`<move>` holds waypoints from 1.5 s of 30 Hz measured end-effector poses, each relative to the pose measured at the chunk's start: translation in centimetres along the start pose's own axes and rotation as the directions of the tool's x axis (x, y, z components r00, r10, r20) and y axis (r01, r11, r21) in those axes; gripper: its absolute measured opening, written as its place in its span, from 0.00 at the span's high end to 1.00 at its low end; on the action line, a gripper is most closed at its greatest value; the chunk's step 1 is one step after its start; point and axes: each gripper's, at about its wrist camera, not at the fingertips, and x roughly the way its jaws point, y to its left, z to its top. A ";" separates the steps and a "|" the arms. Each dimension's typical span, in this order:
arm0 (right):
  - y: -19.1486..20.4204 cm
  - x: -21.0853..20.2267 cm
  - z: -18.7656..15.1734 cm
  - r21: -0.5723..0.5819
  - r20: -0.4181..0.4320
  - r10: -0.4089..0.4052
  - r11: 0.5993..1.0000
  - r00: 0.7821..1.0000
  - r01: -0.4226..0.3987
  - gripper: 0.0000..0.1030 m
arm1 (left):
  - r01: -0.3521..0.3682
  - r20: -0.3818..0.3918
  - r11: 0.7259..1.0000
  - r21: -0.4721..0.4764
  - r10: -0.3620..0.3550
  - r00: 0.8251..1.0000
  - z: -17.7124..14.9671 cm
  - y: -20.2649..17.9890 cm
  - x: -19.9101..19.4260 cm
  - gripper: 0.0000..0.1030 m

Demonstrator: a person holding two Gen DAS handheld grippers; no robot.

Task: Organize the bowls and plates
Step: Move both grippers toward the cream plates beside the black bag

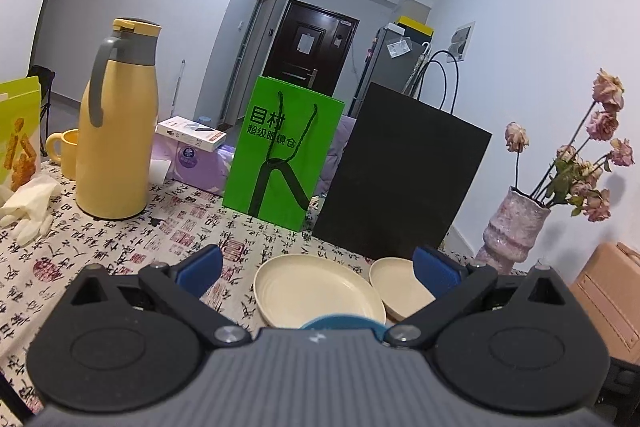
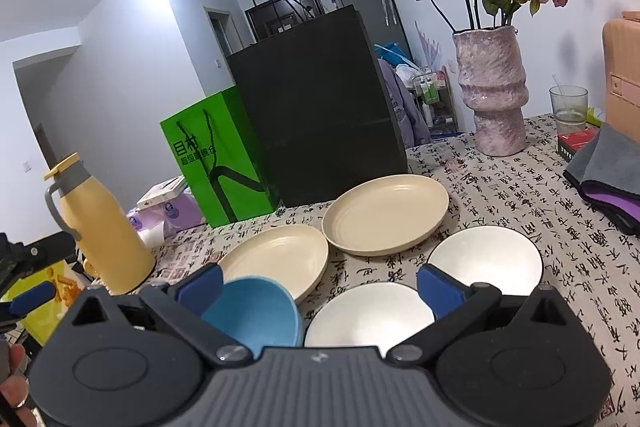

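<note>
Two cream plates lie side by side on the patterned tablecloth: the left plate (image 2: pixel 280 259) (image 1: pixel 312 287) and the right plate (image 2: pixel 386 213) (image 1: pixel 400 287). A blue bowl (image 2: pixel 256 313) (image 1: pixel 340 323) sits in front of the left plate. Two white bowls stand nearby, one near (image 2: pixel 368 311), one further right (image 2: pixel 484 259). My left gripper (image 1: pixel 316 269) is open and empty, hovering above the blue bowl and plates. My right gripper (image 2: pixel 318 285) is open and empty, above the blue bowl and the near white bowl.
A yellow thermos (image 1: pixel 116 131), a green paper bag (image 1: pixel 280 151) and a black paper bag (image 1: pixel 400 179) stand behind the plates. A pink vase with dried roses (image 2: pixel 492 87), a glass (image 2: pixel 568 107) and folded cloths (image 2: pixel 608 171) are at the right. White gloves (image 1: pixel 28 207) lie at the left.
</note>
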 end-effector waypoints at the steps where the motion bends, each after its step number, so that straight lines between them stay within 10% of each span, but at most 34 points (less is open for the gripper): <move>1: 0.0 0.3 0.3 0.002 0.000 -0.003 1.000 1.000 0.003 0.00 | 0.001 -0.001 1.000 -0.007 -0.001 1.000 0.3 0.0 0.3 0.00; 45: 3.2 9.4 3.3 -0.002 -0.060 -0.072 0.997 0.996 0.072 0.00 | -0.093 -0.189 0.992 -0.080 0.077 0.979 3.3 7.0 13.2 0.00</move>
